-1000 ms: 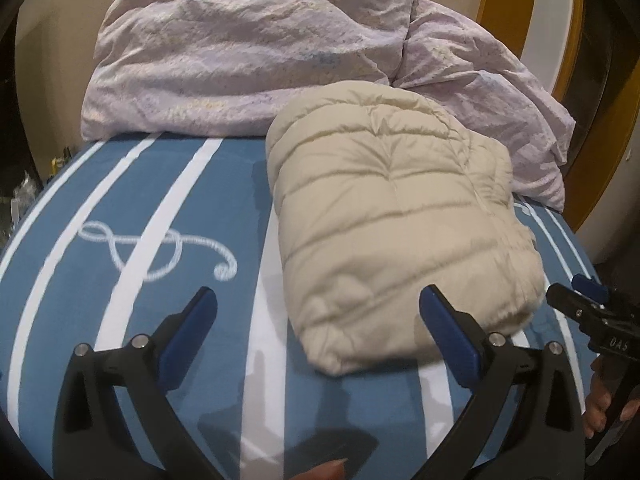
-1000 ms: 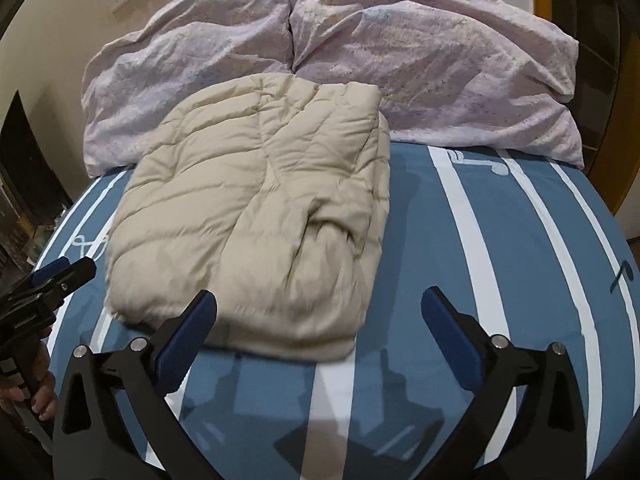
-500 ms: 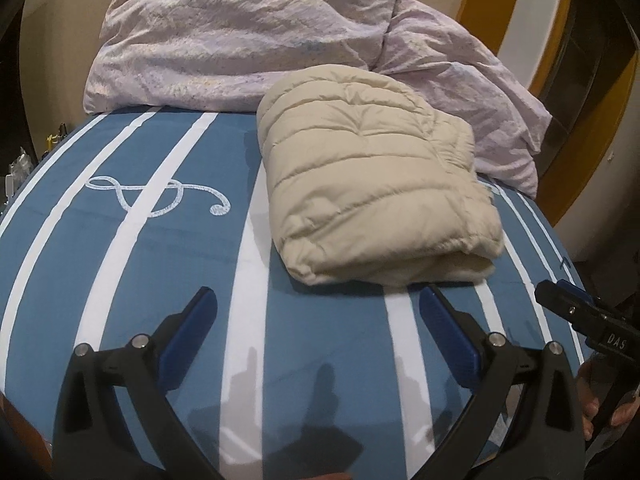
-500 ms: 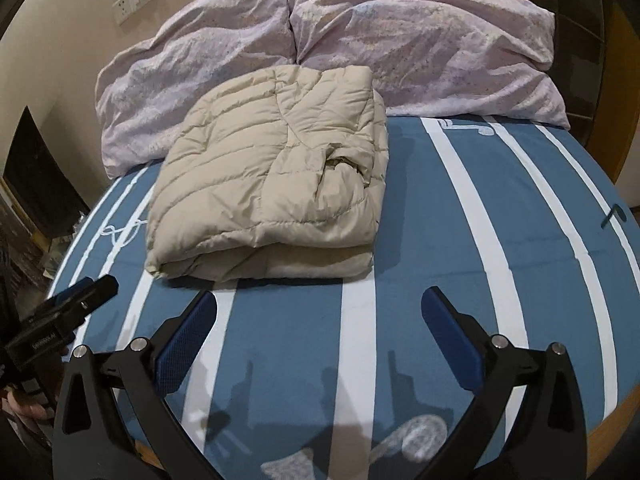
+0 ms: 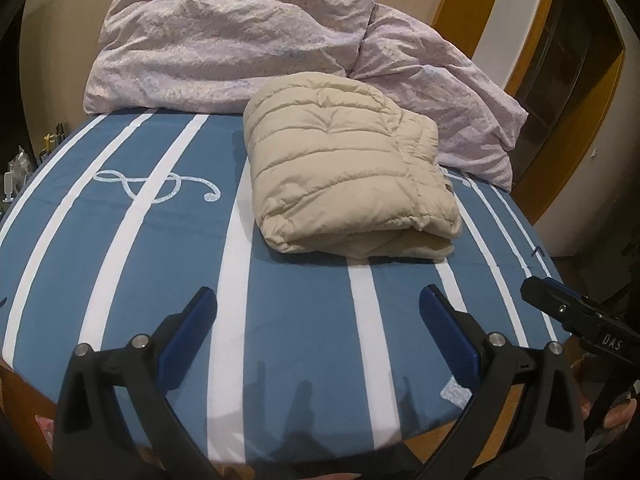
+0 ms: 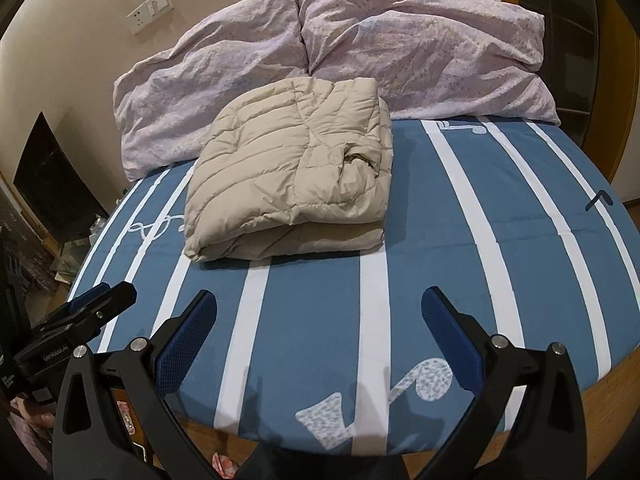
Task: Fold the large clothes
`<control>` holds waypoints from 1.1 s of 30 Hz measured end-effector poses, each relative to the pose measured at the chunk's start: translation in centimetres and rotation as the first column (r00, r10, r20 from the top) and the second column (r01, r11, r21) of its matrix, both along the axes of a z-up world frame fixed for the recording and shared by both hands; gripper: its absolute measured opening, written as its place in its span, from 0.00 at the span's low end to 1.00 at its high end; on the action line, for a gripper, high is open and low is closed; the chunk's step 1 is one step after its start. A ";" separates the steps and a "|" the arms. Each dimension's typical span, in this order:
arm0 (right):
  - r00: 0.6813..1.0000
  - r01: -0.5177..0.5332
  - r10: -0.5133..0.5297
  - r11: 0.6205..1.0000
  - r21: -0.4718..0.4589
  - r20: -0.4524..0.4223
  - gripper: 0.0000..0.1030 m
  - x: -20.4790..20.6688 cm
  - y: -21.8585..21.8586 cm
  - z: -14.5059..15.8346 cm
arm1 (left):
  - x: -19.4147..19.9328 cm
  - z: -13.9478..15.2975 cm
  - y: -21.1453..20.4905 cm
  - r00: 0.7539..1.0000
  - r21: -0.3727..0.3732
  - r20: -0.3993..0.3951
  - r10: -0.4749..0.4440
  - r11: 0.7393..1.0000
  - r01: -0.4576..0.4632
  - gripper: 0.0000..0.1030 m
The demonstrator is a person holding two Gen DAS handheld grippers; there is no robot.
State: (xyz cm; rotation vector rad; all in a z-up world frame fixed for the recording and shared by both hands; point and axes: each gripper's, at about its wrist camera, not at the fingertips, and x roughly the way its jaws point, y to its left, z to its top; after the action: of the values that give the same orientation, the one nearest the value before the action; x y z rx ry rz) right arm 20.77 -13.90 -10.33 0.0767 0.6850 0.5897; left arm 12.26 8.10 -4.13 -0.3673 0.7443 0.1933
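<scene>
Blue striped bed (image 5: 304, 320), folded puffy jacket (image 5: 344, 176) resting by 2 pillows (image 6: 320, 60). Left gripper (image 5: 318, 314) and right gripper (image 6: 320, 316) gape wide, empty, well clear. Risk: springy padding could puff its loose top flap open.

Home bedroom: bed (image 6: 460, 240) in striped blue sheet, lilac pillows (image 6: 400, 52) against wall.

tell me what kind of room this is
Most likely a bedroom: a bed with a blue striped cover, two lilac pillows against the wall, and a folded beige puffer jacket lying on top.
</scene>
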 end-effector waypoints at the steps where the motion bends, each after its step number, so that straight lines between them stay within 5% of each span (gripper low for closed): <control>1: 1.000 -0.001 0.001 1.000 0.002 -0.006 0.99 -0.1 0.0 0.0 | -0.1 0.0 -0.1 1.000 -0.002 -0.004 -0.002 1.000 0.002 0.98; 33: 0.999 -0.014 0.015 0.999 0.045 -0.029 0.99 -2.3 -0.8 1.5 | -1.9 2.4 -2.4 0.999 -0.013 -0.011 -0.049 0.999 0.049 0.98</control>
State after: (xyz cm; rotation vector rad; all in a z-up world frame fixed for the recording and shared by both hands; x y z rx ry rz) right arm 18.50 -14.70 -8.80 0.1224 0.7013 0.6188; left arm 10.32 5.68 -1.72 -0.3601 0.7653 0.1443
